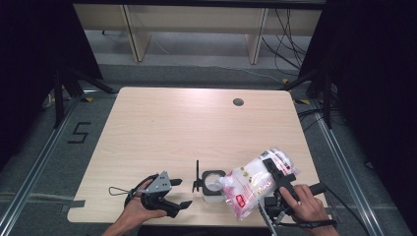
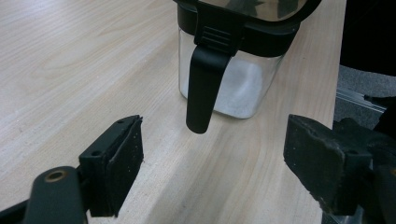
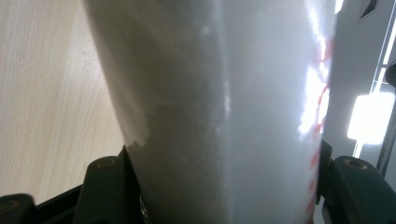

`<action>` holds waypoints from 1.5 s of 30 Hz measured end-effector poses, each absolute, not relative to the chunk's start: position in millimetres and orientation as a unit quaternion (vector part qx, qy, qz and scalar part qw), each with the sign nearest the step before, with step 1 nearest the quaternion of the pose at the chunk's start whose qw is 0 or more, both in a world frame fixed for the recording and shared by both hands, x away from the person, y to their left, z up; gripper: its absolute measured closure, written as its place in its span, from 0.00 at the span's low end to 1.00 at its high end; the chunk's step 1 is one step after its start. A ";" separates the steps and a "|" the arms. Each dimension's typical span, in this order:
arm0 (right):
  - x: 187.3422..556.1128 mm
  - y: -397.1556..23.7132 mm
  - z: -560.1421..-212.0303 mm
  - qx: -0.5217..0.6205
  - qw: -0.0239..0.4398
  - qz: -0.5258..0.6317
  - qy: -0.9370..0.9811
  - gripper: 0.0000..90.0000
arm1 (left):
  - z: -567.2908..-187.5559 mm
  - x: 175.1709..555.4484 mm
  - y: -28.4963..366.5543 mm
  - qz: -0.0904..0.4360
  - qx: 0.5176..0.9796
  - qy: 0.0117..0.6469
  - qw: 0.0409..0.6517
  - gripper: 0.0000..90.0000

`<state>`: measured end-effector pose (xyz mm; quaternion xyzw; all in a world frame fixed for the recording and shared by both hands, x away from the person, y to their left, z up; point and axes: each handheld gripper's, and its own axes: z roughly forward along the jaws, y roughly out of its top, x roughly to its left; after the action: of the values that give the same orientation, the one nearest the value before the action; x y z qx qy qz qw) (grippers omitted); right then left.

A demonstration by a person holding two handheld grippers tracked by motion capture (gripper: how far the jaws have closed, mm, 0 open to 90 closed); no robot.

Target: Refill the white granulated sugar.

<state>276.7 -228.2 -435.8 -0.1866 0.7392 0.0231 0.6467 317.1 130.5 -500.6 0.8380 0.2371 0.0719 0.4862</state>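
A clear square jar (image 1: 213, 186) (image 2: 233, 79) with a black rim stands near the table's front edge, some white powder in its bottom. Its black lid (image 1: 197, 176) is flipped up on the left side, and a black latch (image 2: 203, 84) hangs down its front. A clear plastic bag of white powder (image 1: 255, 183) (image 3: 219, 112) with red print is tilted, its corner over the jar's mouth. My right gripper (image 1: 278, 175) is shut on the bag. My left gripper (image 1: 180, 192) (image 2: 215, 172) stands open just left of the jar, nothing between its fingers.
The wooden table (image 1: 187, 128) has a round cable hole (image 1: 238, 102) at the back right. Black stands and cables sit on the grey floor around it, and pale cabinets (image 1: 196, 29) stand behind.
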 end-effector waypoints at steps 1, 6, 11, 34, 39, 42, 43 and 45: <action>275.6 -228.6 -436.2 -0.175 0.642 0.021 0.746 0.45 | -500.4 317.5 130.8 0.075 0.839 0.234 0.485 0.22; 274.9 -229.5 -437.3 -0.165 0.642 0.022 0.749 0.45 | -500.6 317.3 130.1 0.073 0.837 0.233 0.489 0.22; 275.7 -228.8 -437.6 -0.170 0.641 0.022 0.749 0.45 | -500.3 317.6 130.7 0.075 0.839 0.230 0.487 0.22; 275.5 -227.8 -440.2 -0.179 0.640 0.014 0.747 0.45 | -500.4 317.5 130.5 0.074 0.839 0.231 0.487 0.22; 275.8 -227.8 -439.7 -0.181 0.641 0.021 0.746 0.45 | -500.4 317.5 130.6 0.074 0.839 0.231 0.487 0.22; 277.0 -227.8 -438.3 -0.191 0.649 0.026 0.736 0.45 | -500.4 317.5 130.5 0.074 0.839 0.230 0.487 0.22; 277.0 -227.8 -438.3 -0.191 0.649 0.026 0.736 0.45 | -500.4 317.5 130.5 0.074 0.839 0.230 0.487 0.22; 276.7 -228.9 -439.5 -0.180 0.643 0.027 0.744 0.45 | -500.3 317.5 130.6 0.074 0.839 0.230 0.487 0.22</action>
<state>276.7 -228.9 -439.5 -0.1799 0.7439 0.0269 0.6430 317.5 130.6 -500.3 0.8391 0.2305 0.0741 0.4872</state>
